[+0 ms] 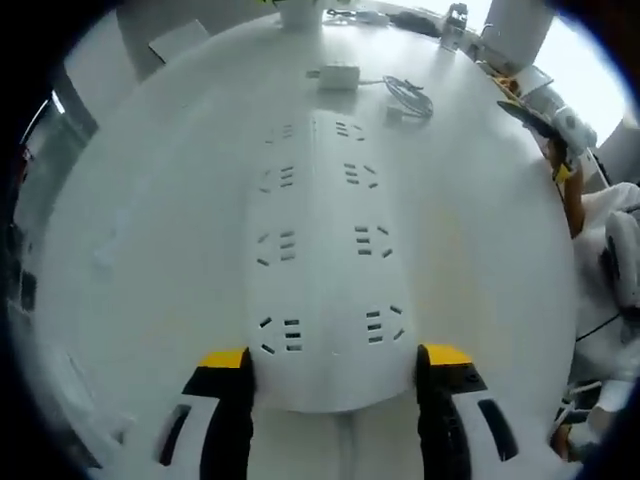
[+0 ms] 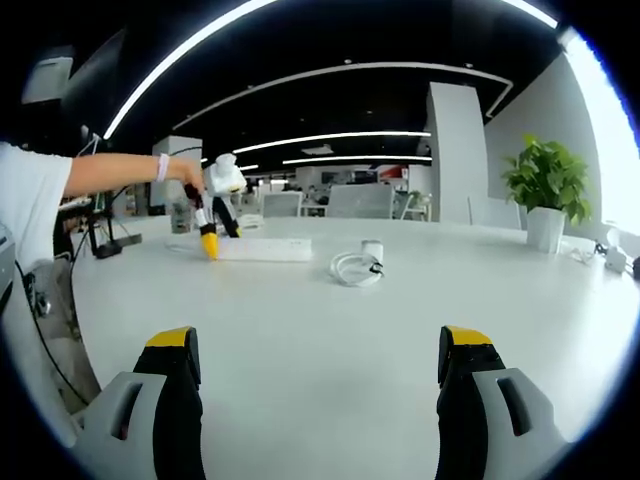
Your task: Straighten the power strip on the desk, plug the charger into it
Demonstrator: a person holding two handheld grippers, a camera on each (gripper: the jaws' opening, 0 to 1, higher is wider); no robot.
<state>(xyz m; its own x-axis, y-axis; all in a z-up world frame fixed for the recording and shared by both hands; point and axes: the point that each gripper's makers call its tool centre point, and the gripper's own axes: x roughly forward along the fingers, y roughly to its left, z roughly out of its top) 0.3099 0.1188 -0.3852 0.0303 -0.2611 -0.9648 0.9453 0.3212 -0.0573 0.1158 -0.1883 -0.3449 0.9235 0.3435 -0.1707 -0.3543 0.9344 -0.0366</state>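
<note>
A long white power strip [image 1: 325, 230] lies on the white desk [image 1: 150, 250] and runs away from me in the left gripper view. My left gripper [image 1: 335, 362] is shut on its near end, one yellow-tipped jaw pressed on each side. Past the far end sits a white charger [image 1: 338, 76] with its coiled cable [image 1: 408, 98]. In the right gripper view the power strip [image 2: 262, 249] lies far off, with the left gripper [image 2: 210, 240] at its left end and the charger [image 2: 372, 250] to its right. My right gripper [image 2: 315, 345] hovers open over bare desk [image 2: 320, 400].
A potted plant [image 2: 548, 190] stands at the desk's far right, and its white pot [image 1: 300, 12] shows behind the charger. A person's arm [image 2: 120, 172] holds the left gripper. Small items crowd the desk's right edge [image 1: 545, 110]. Office chairs [image 2: 360, 200] stand behind the desk.
</note>
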